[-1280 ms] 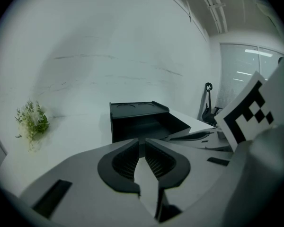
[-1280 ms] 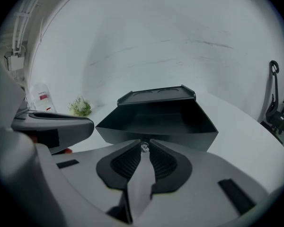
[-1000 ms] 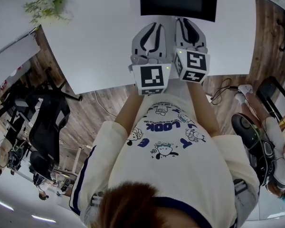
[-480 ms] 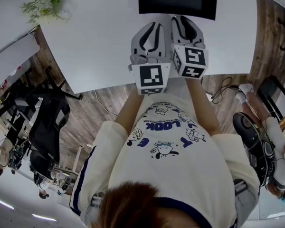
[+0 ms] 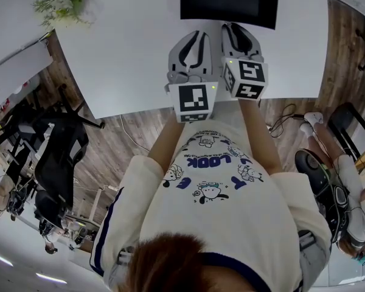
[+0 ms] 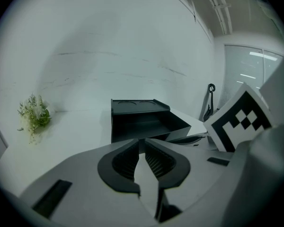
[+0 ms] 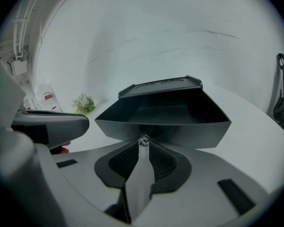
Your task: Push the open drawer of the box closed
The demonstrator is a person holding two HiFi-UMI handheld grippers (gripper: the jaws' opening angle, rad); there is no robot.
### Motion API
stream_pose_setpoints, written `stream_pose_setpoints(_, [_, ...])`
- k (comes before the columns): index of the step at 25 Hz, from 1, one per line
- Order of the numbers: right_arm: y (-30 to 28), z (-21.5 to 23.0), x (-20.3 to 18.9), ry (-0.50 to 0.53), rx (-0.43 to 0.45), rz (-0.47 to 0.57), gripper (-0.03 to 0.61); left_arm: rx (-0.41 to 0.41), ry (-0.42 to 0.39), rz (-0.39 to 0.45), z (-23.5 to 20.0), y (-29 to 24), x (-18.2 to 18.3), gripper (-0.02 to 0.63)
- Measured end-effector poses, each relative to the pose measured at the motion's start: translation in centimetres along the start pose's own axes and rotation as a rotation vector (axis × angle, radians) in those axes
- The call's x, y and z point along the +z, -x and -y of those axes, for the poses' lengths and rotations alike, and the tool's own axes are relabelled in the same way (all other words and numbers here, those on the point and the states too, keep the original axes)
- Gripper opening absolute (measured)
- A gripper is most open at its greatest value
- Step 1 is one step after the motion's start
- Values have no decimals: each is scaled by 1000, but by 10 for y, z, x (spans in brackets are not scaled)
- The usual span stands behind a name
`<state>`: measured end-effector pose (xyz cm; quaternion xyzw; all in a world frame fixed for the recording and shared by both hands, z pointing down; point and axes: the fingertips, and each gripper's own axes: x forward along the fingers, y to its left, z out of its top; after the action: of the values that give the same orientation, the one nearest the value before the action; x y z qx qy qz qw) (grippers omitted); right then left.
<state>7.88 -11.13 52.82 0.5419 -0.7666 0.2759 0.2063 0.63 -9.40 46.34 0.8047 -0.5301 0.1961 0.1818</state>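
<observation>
The drawer point(image 7: 165, 115) stands fully out of the box point(image 7: 162, 85), so the closing push is not yet done. My right gripper point(image 7: 143, 146) is pinched on the drawer's knob point(image 7: 143, 140). My left gripper point(image 6: 143, 144) is closed and empty.

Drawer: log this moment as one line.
drawer open | right gripper shut, tips at knob | left gripper shut, empty, apart from box

The white tabletop point(image 5: 128, 53) carries a black box point(image 5: 228, 2) at its far side. The box's drawer point(image 7: 163, 112) stands open, pulled out toward the near edge. A small sprig of green leaves and pale flowers point(image 5: 59, 5) lies near the far left corner, well apart from the box. Below the tabletop's near edge runs a wood-plank floor point(image 5: 118, 145).
</observation>
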Motion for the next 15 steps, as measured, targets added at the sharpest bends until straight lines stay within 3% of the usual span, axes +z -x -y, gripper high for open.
stream_pose_setpoints(15, [0, 2, 7, -15, 10, -7, 83, 9, 9, 14, -2, -9, 15, 48])
